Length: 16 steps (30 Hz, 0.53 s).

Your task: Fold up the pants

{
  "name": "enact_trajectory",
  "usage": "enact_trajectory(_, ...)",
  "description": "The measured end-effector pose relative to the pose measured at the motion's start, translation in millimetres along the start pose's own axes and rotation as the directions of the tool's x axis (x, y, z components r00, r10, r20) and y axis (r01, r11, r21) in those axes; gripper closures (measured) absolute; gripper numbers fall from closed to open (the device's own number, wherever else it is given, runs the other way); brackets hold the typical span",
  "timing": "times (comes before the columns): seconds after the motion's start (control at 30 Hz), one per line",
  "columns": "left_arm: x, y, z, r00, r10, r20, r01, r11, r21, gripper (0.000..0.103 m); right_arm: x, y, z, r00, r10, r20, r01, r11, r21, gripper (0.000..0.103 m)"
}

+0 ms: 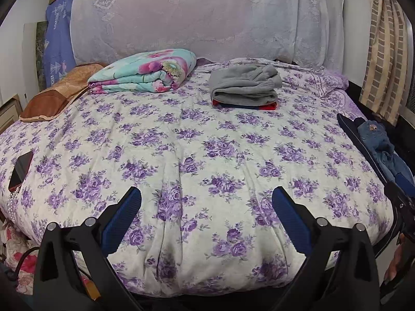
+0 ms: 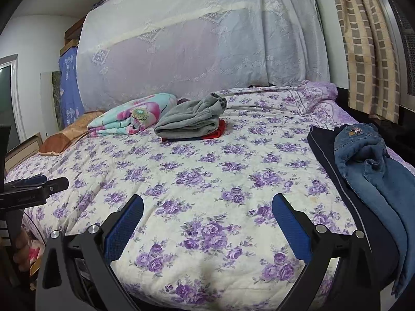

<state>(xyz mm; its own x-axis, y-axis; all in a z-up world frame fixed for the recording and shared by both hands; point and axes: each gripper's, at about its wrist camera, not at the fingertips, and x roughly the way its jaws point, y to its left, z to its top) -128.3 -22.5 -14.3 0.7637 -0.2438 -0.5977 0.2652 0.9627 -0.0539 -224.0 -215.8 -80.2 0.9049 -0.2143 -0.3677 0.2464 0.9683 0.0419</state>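
Bed (image 1: 197,140): fills both views, covered in a white quilt with purple flowers; a pale lace cloth (image 1: 181,18) drapes the headboard behind it.
Curtain (image 2: 368,44): beige check, hanging at the right beyond the bed.
Blanket (image 1: 145,71): folded, teal and pink floral, at the far left of the bed, just beside a brown pillow (image 1: 57,90).
Grey stack (image 1: 245,84): folded grey garment lying on top of a red and dark one, far centre of the bed, apart from the blanket.
Jeans (image 2: 371,168): blue, unfolded and rumpled, at the bed's right edge, lying on a dark navy garment (image 2: 334,160) and trailing down over the side.
Left gripper (image 1: 206,197): jaws wide open, empty, above the near part of the quilt.
Right gripper (image 2: 207,204): jaws wide open, empty, above the quilt, jeans near its right finger but not touching.
Phone (image 1: 20,169): dark, on the bed's left edge.
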Motion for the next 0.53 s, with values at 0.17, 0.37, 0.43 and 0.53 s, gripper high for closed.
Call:
enact_trajectory(0.17,-0.7,-1.8,-1.6,1.000,0.002,0.018,-0.002,1.000,0.017,0.005,1.8,1.7,-0.5,1.000,0.000,-0.007,0.000,1.000,-0.001,0.004)
enact_trajectory(0.37,2.3,-2.4,-1.8,1.000,0.007,0.001,-0.007,1.000,0.019,0.005,3.7,2.3,-0.1,1.000,-0.003,-0.008,0.003,1.000,-0.009,0.004)
enact_trajectory(0.43,3.9,-3.0,-2.1,1.000,0.014,-0.010,-0.014,1.000,0.019,0.005,4.2,2.0,0.2,1.000,-0.005,-0.006,0.005,1.000,-0.009,0.004)
enact_trajectory(0.53,2.3,-0.9,-1.3,1.000,0.018,-0.003,-0.018,1.000,0.007,0.005,5.0,1.3,1.2,1.000,-0.006,-0.004,0.006,1.000,-0.012,0.004)
